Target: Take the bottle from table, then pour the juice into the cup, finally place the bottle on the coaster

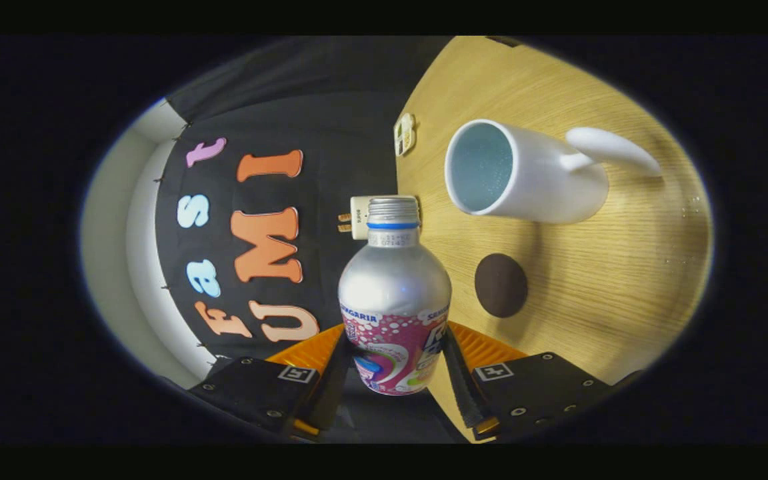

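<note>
Gripper: gripper (394,363) is rolled onto its side, so the table reads as a wall on the right; both black fingers (334,373) press the flanks of the bottle, pinching it low on the printed label.
Bottle: bottle (394,307) sits between the fingers, lifted clear of the table, its neck pointing to 12 o'clock from the fingers and lying roughly level with the tabletop.
Bottle feel: metal-looking shell, smooth and shiny, so I judge it stiff but slick; the weight depends on how much juice is inside, which cannot be seen.
Hold point: the straight labelled barrel is the sensible place, since the shoulder curves away and would let the pads slide; the present grip sits there.
Cap: silver screw cap (393,208) with a blue ring under it appears closed; whether it is sealed I cannot tell.
Coaster: dark round coaster (501,285) lies flat on the table at about 2 o'clock from the fingers, near the bottle's shoulder.
Cup: white cup (524,173) stands farther off at about 1 o'clock, mouth open toward the bottle side, handle on its far side; inside looks pale blue and empty.
Cup feel: likely ceramic, hard and breakable, light enough to be nudged by a knock from the bottle neck.
Table: wooden table (611,287) carries a small card (405,133) at its far edge, around 12 o'clock.
Wall: white plug-like block (361,217) sits just behind the bottle neck.
</note>
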A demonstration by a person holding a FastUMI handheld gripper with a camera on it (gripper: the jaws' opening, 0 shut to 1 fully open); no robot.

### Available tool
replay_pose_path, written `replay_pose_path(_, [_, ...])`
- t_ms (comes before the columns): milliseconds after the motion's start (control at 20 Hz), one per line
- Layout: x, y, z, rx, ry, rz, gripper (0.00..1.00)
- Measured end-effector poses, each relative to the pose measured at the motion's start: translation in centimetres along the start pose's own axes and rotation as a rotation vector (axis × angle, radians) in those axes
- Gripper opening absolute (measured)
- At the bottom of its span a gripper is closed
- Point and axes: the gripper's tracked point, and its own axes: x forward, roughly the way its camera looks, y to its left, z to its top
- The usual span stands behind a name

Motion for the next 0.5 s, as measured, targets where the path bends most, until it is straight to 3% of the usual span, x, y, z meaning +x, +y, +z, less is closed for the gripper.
replay_pose_path(500, [0.09,0.2,0.88,0.15,0.006,-0.003,0.71])
